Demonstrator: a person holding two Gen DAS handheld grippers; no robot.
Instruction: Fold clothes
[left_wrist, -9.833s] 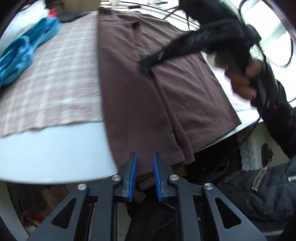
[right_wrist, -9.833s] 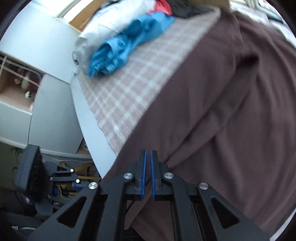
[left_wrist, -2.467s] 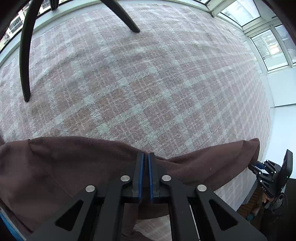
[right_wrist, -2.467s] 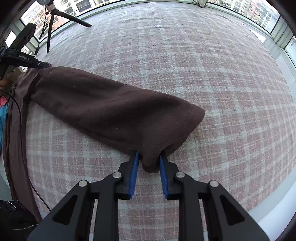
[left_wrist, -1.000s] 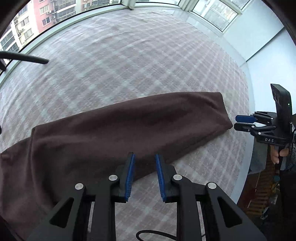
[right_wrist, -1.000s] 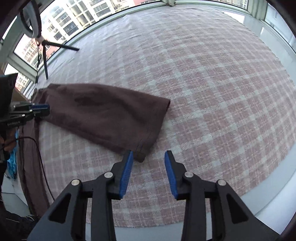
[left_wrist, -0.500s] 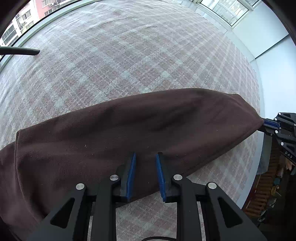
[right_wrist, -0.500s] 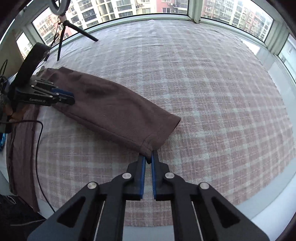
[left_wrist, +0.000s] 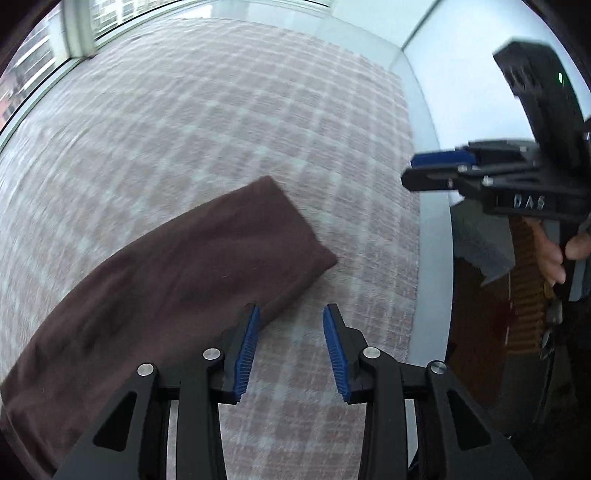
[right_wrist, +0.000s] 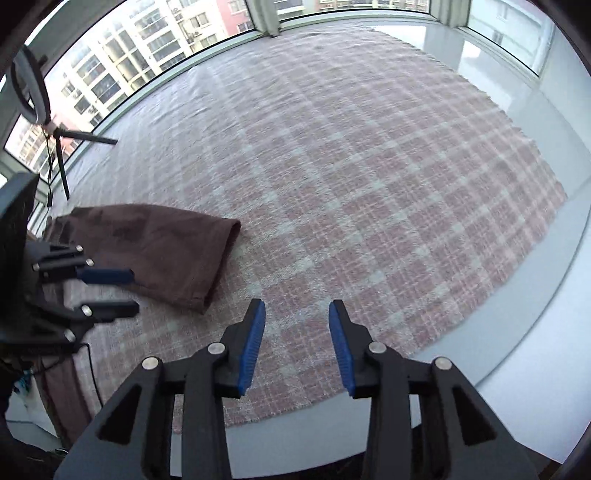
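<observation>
A dark brown garment's sleeve (left_wrist: 177, 266) lies flat on the pink plaid cloth (left_wrist: 229, 122). My left gripper (left_wrist: 291, 310) hovers at the sleeve's near edge with its jaws opening and only plaid cloth between them; its left finger (left_wrist: 251, 332) overlaps the sleeve's edge. In the right wrist view the sleeve (right_wrist: 159, 247) ends in a cuff at the left. My right gripper (right_wrist: 296, 306) is to the right of that cuff, jaws opening, holding nothing. Each gripper shows in the other's view: the left gripper (right_wrist: 123, 291) over the sleeve, the right gripper (left_wrist: 417, 171) beyond the table's edge.
The plaid cloth (right_wrist: 369, 192) covers most of a white table (right_wrist: 517, 332). A ring light on a tripod (right_wrist: 59, 147) stands at the far left by the windows. A black cable (right_wrist: 92, 369) runs over the near left edge, beside more brown fabric (right_wrist: 62, 402).
The right gripper, shut on the cuff half a second ago, has let go and pulled back to the right. The left gripper has widened and slid toward the sleeve's end.
</observation>
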